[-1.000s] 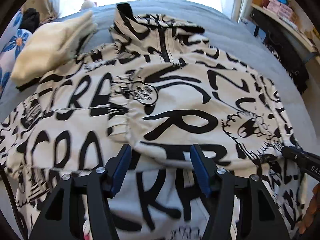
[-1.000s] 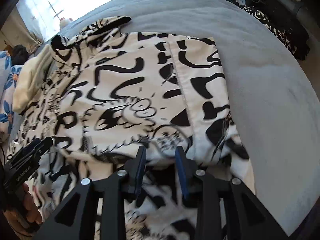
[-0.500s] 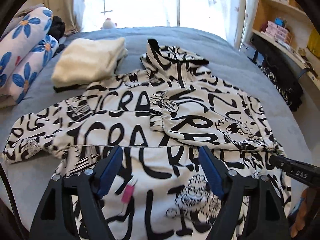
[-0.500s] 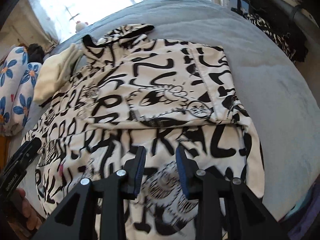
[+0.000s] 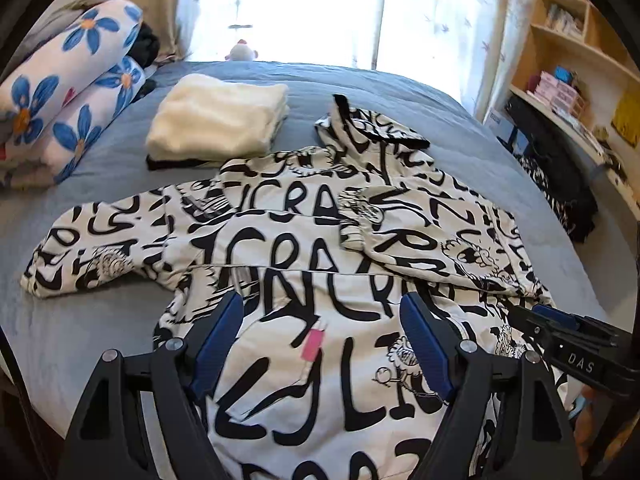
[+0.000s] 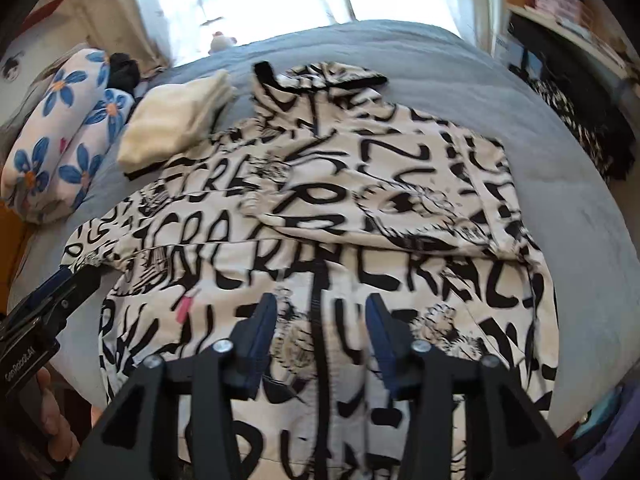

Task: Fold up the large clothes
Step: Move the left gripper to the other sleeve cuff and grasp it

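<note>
Garment: a large white hooded jacket covered in black graffiti lettering [image 5: 304,264] lies spread flat on the grey-blue bed [image 5: 100,168], hood pointing toward the bright window [image 5: 288,8] at the far end.
Sleeves: the right-hand sleeve [image 5: 432,240] is folded across the chest, cuff resting near the middle; the other sleeve [image 5: 92,248] stretches out flat to the left.
Details: a small pink tag [image 5: 314,342] sits on the lower front, and in the right wrist view a dark zip line [image 6: 318,320] runs down the middle of the jacket.
Left gripper: the left gripper [image 5: 322,344] hovers over the lower front with its blue pads [image 5: 218,340] set wide apart, nothing between them, clear of the cloth; its jaws have just been opening.
Right gripper: the right gripper [image 6: 322,338] hangs above the zip line with its jaws parted and empty, and they too have just been opening. The view is a little blurred.
Hands: fingers show at the bottom corner of each view under the other gripper's handle; little else of the person is visible.
Bed neighbours: a folded cream fleece [image 5: 220,120] lies just beside the hood, and a rolled white quilt with blue flowers [image 5: 68,100] sits at the bed's left edge.
Far end: a small plush toy [image 5: 241,50] stands by the window.
Right side: wooden shelves [image 5: 576,68] line the wall, with dark patterned fabric [image 5: 556,188] draped below them.
</note>
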Demonstrator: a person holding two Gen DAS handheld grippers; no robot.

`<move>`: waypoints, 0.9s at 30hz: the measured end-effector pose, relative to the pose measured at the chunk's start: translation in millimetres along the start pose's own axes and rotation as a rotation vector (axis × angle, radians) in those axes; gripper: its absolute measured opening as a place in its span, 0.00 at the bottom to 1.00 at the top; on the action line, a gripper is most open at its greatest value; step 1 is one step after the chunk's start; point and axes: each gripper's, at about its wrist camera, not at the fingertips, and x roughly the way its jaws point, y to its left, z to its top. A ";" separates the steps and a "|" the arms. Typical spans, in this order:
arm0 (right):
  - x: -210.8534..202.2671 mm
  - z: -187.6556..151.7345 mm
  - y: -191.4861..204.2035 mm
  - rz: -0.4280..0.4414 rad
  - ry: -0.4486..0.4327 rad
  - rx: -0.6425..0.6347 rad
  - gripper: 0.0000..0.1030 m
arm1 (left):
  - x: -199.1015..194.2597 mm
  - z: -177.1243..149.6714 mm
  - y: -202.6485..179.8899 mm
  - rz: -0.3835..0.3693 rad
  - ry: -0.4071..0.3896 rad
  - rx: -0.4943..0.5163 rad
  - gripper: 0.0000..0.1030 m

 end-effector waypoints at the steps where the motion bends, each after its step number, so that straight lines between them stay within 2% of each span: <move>1: -1.4 0.2 7.6 -0.002 -0.007 -0.016 0.46 | -2.7 -0.8 7.9 -0.002 -0.003 -0.014 0.77; 7: -2.3 3.6 51.1 0.028 -0.025 -0.093 0.46 | -12.7 -4.4 49.8 0.018 -0.018 -0.075 0.77; 15: -0.3 12.0 122.0 0.079 -0.071 -0.227 0.47 | -10.9 -6.0 121.5 0.085 -0.016 -0.188 0.77; 20: 12.4 16.7 167.0 0.103 -0.060 -0.304 0.47 | -8.8 -7.5 164.4 0.093 -0.020 -0.243 0.77; 24: 27.9 21.0 203.1 0.092 -0.064 -0.357 0.47 | 1.5 -11.3 201.2 0.046 0.009 -0.310 0.77; 27: 46.9 27.5 231.0 0.096 -0.058 -0.381 0.47 | 13.0 -17.6 232.4 0.039 0.029 -0.364 0.77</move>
